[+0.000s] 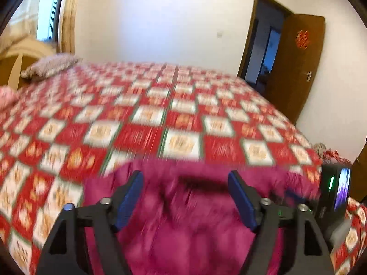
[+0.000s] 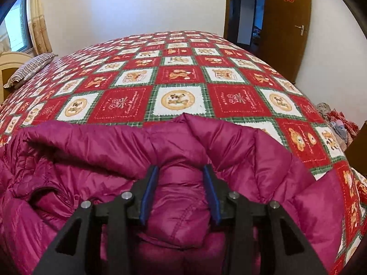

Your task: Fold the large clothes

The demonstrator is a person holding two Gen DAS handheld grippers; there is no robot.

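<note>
A magenta quilted down jacket (image 2: 91, 160) lies bunched at the near edge of a bed. In the right wrist view a puffy ridge of the jacket fills the gap between the blue pads (image 2: 149, 194) and touches both, so my right gripper (image 2: 181, 168) is shut on that fold. The left wrist view is blurred: the same jacket (image 1: 183, 224) lies below my left gripper (image 1: 185, 176), whose fingers (image 1: 128, 197) stand wide apart and open, with nothing pinched between them.
The bed has a red, white and green checked cover (image 2: 179, 80) that stretches away ahead. A striped pillow (image 2: 29, 68) lies far left by the headboard. A brown door (image 2: 286, 27) stands open at the back right. A black device with a green light (image 1: 335, 190) is at the right of the left wrist view.
</note>
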